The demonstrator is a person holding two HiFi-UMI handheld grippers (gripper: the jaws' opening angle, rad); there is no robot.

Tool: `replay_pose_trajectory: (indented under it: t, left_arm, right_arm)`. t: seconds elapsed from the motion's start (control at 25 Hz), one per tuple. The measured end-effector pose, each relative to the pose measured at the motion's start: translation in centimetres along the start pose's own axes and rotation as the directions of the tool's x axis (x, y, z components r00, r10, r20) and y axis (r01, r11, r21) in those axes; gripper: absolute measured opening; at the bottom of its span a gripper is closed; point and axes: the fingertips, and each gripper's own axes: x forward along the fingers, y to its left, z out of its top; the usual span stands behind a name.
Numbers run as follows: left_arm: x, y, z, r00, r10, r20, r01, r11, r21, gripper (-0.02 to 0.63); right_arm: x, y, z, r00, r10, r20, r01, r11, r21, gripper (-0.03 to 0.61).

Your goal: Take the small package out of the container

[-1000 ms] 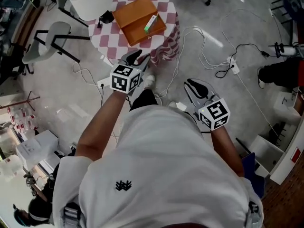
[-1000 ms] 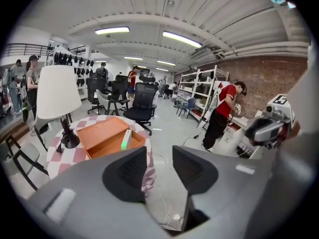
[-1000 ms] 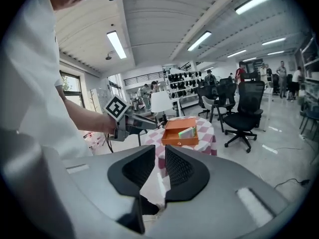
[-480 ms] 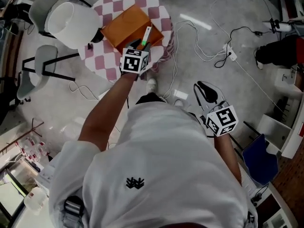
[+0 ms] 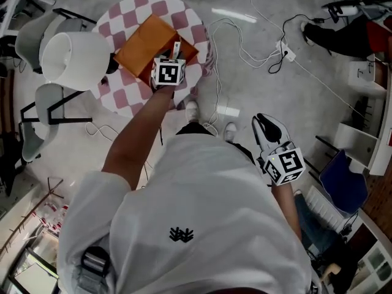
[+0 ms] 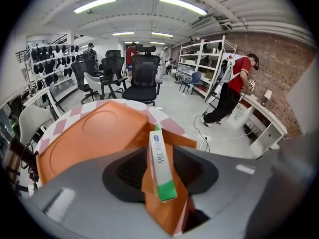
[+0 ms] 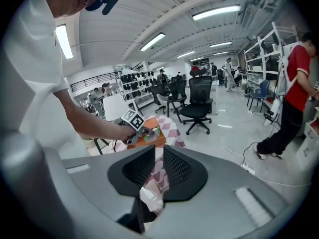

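An orange container (image 5: 144, 41) lies on a round table with a checked cloth (image 5: 125, 97). The small package (image 5: 176, 48), a slim white box with a green end, sticks out of the container's open flap. My left gripper (image 5: 174, 56) is at that flap. In the left gripper view the small package (image 6: 160, 166) stands between the jaws of the left gripper (image 6: 160, 169), which are shut on it, above the orange container (image 6: 94, 133). My right gripper (image 5: 267, 122) hangs low at my right side over the floor, shut and empty (image 7: 158, 168).
A white round chair (image 5: 73, 57) stands against the table's left side, a grey one (image 5: 46, 97) below it. Cables (image 5: 257, 54) and a power strip (image 5: 286, 52) lie on the floor at the right. Office chairs (image 6: 142, 78) and a person in red (image 6: 234, 91) stand beyond the table.
My left gripper has gone from beside the table's near edge up onto the orange container and closed on the small package. The right gripper has stayed low at my side.
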Motion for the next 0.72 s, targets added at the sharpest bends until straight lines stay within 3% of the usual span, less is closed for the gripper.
replay_pose_trajectory:
  t: [0.4, 0.72]
  left_arm:
    - [1.9, 1.4, -1.3, 0.995, 0.067, -0.076, -0.073, 0.995, -0.066, 0.159]
    - [0.5, 1.7, -1.2, 0.992, 0.109, -0.061, -0.114, 0.990, -0.078, 0.153]
  right_arm:
    - [-1.6, -1.5, -0.7, 0.998, -0.065, -0.004, 0.065, 0.997, 0.036, 0.041]
    - [-2.9, -2.7, -0.4, 0.998, -0.052, 0.019, 0.051, 0.999, 0.016, 0.041]
